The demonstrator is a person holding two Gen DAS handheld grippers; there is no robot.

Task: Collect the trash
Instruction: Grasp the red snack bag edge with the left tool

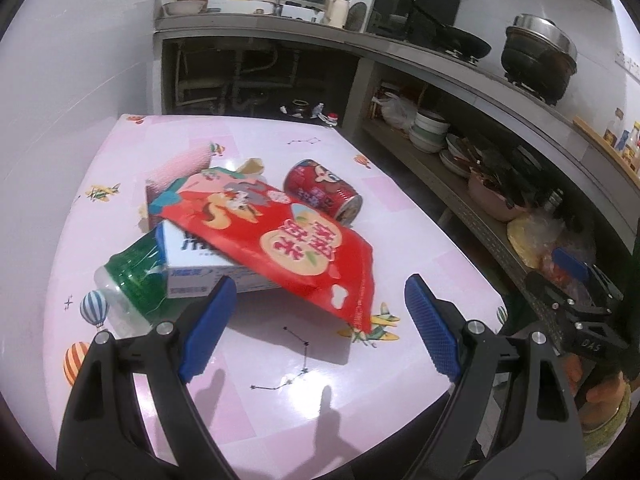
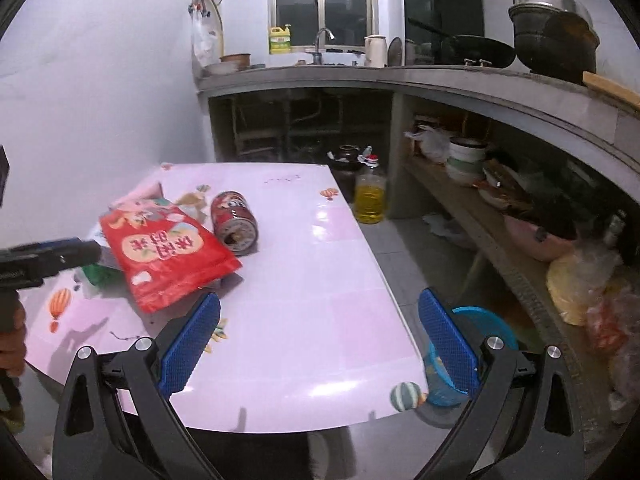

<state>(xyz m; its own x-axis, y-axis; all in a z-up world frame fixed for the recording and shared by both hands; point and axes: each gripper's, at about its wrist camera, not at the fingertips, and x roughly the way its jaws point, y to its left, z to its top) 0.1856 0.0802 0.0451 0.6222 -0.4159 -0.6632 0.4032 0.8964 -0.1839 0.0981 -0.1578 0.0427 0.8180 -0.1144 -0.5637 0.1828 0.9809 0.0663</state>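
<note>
Lying on the glossy table (image 1: 280,360), a crinkled red bag (image 1: 288,240) faces both spread claws.

This is a home kitchen, and the long concrete counter (image 2: 460,80) running along the wall shows it. On that counter stand a faucet (image 2: 323,42) over a sink below the window (image 2: 322,0), a yellow detergent jug (image 2: 280,40) beside the faucet, and a black wok (image 2: 478,50) and a large lidded pot (image 2: 554,38) further right. Under the counter, a shelf holds stacked bowls (image 2: 466,158), and a bottle of cooking oil (image 2: 370,196) stands on the floor.
</note>
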